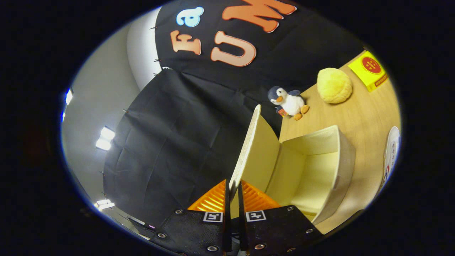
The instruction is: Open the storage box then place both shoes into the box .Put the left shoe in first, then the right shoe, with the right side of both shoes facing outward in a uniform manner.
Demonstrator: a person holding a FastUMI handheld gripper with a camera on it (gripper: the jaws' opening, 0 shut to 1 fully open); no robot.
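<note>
Lid of storage box on table is pinched edge-on in gripper, w/ box seen open; thin grip may slip, so lid could drop back.

Light comes from ceiling panels at 9 o'clock, blown out to white; more glare spots at 10 and 7. Table evenly lit, warm, with soft short shadows under the penguin and ball. Box interior is bright, no hard shadow. Heavy fisheye bend toward the rim; the shoe at 3 is squashed and soft. The gripper, clamped on the lid, is slightly blurred.
</note>
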